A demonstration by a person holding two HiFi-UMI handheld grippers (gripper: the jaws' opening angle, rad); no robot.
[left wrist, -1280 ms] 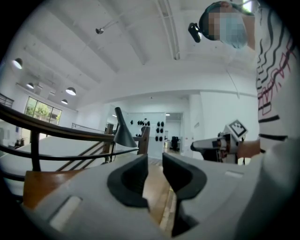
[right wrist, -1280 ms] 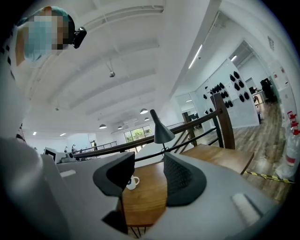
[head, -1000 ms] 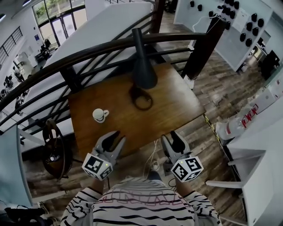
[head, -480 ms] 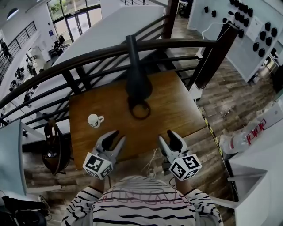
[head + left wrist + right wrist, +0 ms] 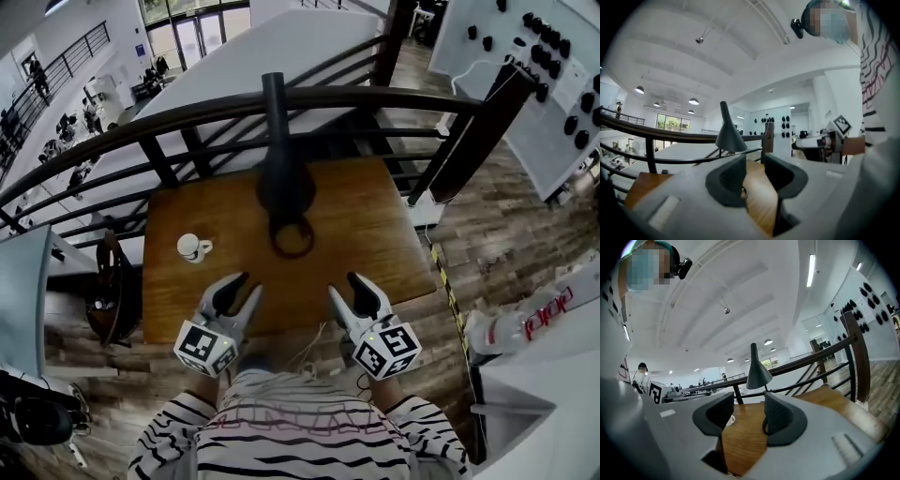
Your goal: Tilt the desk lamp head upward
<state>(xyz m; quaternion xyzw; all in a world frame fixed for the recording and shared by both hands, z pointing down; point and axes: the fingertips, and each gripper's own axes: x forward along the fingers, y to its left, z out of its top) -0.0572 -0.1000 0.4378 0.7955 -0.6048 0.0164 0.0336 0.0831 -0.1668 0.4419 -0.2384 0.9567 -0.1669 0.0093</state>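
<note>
The black desk lamp stands at the far middle of the wooden table (image 5: 375,225). Its cone head (image 5: 284,183) hangs over a ring-shaped base (image 5: 292,235). My left gripper (image 5: 236,292) hovers over the table's near edge, open and empty, well short of the lamp. My right gripper (image 5: 351,290) is level with it, also open and empty. In the left gripper view the lamp head (image 5: 731,137) shows beyond the parted jaws of the left gripper (image 5: 754,176). The right gripper view has the cone (image 5: 758,374) above the gap of the right gripper (image 5: 747,417).
A small white cup (image 5: 191,247) sits on the table's left part; the same cup (image 5: 731,420) peeks between the jaws in the right gripper view. A dark railing (image 5: 187,112) runs right behind the table. A wheel-like object (image 5: 105,291) stands on the floor at the left.
The head view has shifted, so the table and lamp sit more centred. Both grippers stay at the table's near edge, empty, their jaws apart.
</note>
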